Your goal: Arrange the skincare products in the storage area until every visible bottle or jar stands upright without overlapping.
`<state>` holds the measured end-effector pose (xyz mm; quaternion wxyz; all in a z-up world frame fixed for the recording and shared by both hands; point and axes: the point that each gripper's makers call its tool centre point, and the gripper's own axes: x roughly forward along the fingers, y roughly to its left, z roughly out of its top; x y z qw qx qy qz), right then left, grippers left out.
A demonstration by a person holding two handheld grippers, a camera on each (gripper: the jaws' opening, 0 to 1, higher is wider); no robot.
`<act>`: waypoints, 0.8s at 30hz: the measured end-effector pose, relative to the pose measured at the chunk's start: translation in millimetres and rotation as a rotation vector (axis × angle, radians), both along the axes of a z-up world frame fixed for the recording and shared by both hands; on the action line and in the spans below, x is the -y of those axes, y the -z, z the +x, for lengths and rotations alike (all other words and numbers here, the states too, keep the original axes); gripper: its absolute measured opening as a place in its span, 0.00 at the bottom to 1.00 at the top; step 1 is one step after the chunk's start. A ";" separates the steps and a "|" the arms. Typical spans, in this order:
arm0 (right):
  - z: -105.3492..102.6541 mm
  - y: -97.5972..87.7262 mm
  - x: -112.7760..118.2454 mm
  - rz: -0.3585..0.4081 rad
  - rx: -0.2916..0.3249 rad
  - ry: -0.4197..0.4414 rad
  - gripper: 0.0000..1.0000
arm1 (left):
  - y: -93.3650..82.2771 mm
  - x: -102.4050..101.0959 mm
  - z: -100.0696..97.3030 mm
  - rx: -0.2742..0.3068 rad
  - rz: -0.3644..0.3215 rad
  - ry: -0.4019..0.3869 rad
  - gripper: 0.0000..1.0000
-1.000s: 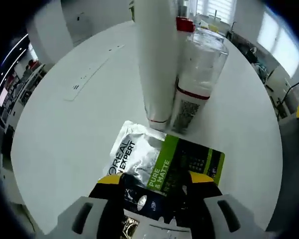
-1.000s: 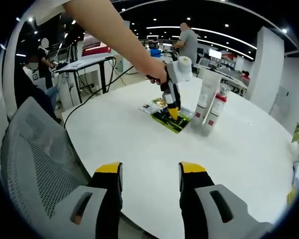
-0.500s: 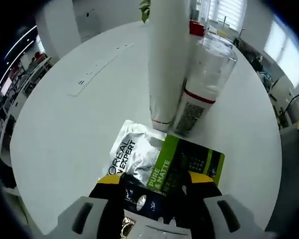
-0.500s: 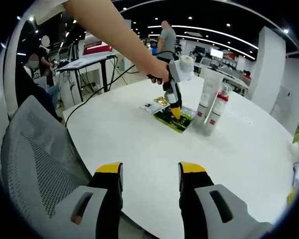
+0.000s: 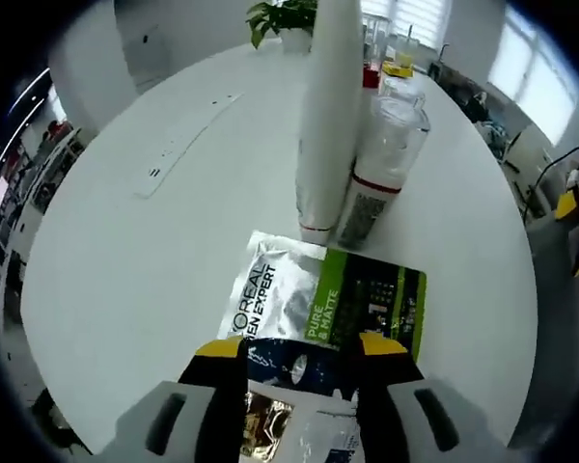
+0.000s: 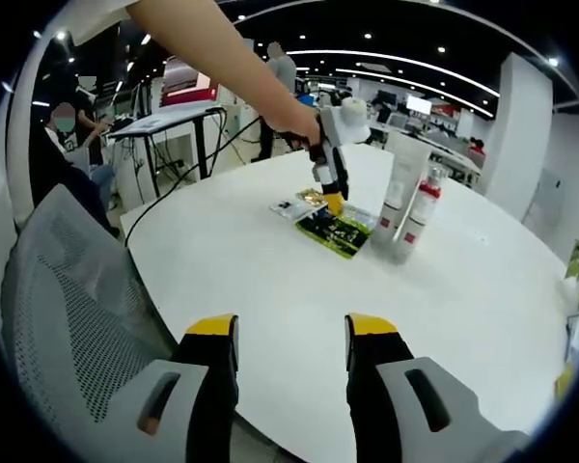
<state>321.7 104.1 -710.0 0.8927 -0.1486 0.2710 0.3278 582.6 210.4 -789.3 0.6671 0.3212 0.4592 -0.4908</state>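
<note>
The left gripper (image 5: 291, 355) hangs over the flat sachets, its fingers (image 5: 219, 359) spread wide and holding nothing; below them lie a dark sachet (image 5: 294, 362) and the green-and-silver sachet (image 5: 326, 301). Just beyond, a white tube (image 5: 326, 125) and a clear-capped bottle (image 5: 378, 164) stand upright, touching side by side on the white counter (image 5: 125, 260). The right gripper (image 6: 291, 340) hovers well apart near the counter's edge, fingers wide and empty. Judging by this, the tube and bottle look settled; the overlapping sachets remain to sort.
</note>
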 end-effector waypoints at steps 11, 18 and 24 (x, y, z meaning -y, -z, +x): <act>-1.1 1.1 -0.8 -0.004 -0.004 -0.008 0.40 | 16.0 -29.9 -11.1 -0.002 0.163 0.114 0.30; -0.9 1.5 -0.1 -0.007 -0.006 -0.006 0.40 | 16.7 -29.2 -8.0 0.011 0.163 0.119 0.32; -1.3 1.4 -0.8 -0.006 -0.007 -0.008 0.40 | 17.1 -29.2 -10.6 -0.013 0.166 0.123 0.28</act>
